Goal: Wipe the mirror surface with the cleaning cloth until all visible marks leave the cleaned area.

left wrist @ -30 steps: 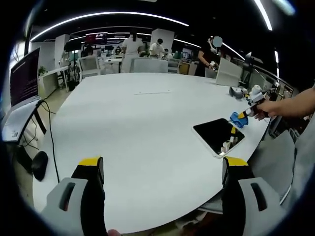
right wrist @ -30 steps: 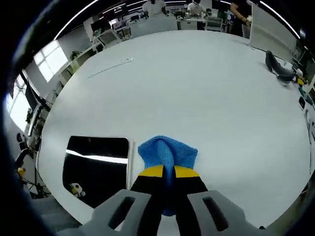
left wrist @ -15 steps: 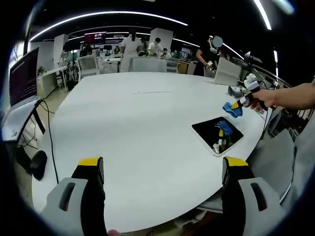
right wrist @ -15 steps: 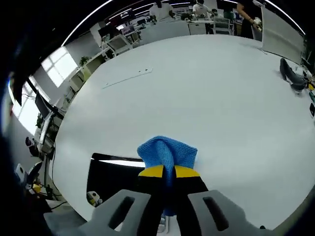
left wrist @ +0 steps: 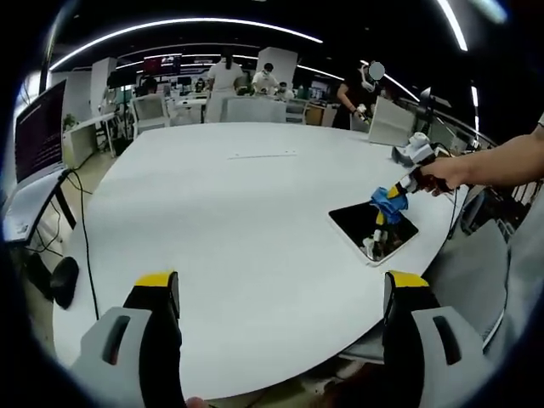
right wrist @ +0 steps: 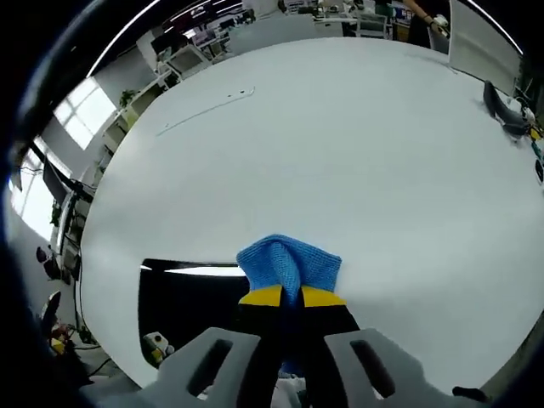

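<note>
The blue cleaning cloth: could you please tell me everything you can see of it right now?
The cleaning cloth is bright blue with a fine knitted or waffle texture. It is bunched and folded, pinched between the yellow-tipped black fingers of the right gripper, its rounded free end sticking out ahead of them. In the left gripper view it hangs over the mirror lying flat near the white table edge; whether it touches the glass is unclear.

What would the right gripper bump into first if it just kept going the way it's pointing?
Probably the mirror. The right gripper, shut on the blue cloth, points down at its near edge, so the cloth would touch first. Depth is hard to judge; it might meet the white table just beyond.
</note>
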Action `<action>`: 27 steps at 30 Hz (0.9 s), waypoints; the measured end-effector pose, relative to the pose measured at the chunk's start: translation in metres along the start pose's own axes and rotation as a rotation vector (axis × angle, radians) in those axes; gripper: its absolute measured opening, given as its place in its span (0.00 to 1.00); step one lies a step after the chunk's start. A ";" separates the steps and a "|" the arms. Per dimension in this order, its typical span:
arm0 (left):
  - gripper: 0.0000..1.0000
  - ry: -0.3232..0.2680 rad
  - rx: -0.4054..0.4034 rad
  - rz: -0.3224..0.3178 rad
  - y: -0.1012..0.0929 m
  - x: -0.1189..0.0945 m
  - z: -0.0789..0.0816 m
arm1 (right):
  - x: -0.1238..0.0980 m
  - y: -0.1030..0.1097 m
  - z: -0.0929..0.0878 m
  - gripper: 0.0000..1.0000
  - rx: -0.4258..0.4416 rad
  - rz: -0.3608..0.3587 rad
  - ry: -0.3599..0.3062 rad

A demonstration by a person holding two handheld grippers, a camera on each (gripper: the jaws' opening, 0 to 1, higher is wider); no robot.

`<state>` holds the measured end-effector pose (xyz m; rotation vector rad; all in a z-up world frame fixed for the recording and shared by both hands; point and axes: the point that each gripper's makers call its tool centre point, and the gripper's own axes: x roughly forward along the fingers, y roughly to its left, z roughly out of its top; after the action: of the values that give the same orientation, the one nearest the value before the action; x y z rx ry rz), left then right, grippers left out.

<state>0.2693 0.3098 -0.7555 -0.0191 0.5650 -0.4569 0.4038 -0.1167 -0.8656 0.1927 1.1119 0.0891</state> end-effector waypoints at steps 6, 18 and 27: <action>0.99 0.002 0.003 0.000 0.006 0.000 0.001 | 0.005 0.018 -0.003 0.00 0.023 0.018 0.010; 0.99 0.015 0.021 -0.025 0.001 0.004 0.000 | 0.014 0.066 -0.009 0.00 0.055 0.043 0.030; 0.99 0.016 0.013 -0.028 -0.004 0.009 -0.001 | 0.026 0.102 -0.004 0.00 0.011 0.043 0.008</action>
<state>0.2739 0.3025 -0.7601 -0.0113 0.5783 -0.4881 0.4143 -0.0120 -0.8696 0.2260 1.1167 0.1227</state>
